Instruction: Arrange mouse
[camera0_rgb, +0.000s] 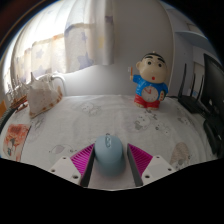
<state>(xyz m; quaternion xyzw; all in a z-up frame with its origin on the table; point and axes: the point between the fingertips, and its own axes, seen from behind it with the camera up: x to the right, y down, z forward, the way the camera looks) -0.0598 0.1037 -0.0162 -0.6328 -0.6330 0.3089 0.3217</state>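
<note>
Mouse (109, 154) between tool (110, 163) fingers, contact unclear, rear hidden

1 cam, riding on the tongs (110, 163), looks fwd along them, low and close over the table (60, 125).

Pale blue-grey, smooth rounded plastic mouse (109, 154), between the claw's (110, 160) magenta finger pads (80, 159). Desk (70, 125) under a whitish cloth with faint brownish printed motifs. Beyond the claw, a cartoon boy figurine (149, 80): black hair, red shirt, holding a blue round clock with white face.
</note>
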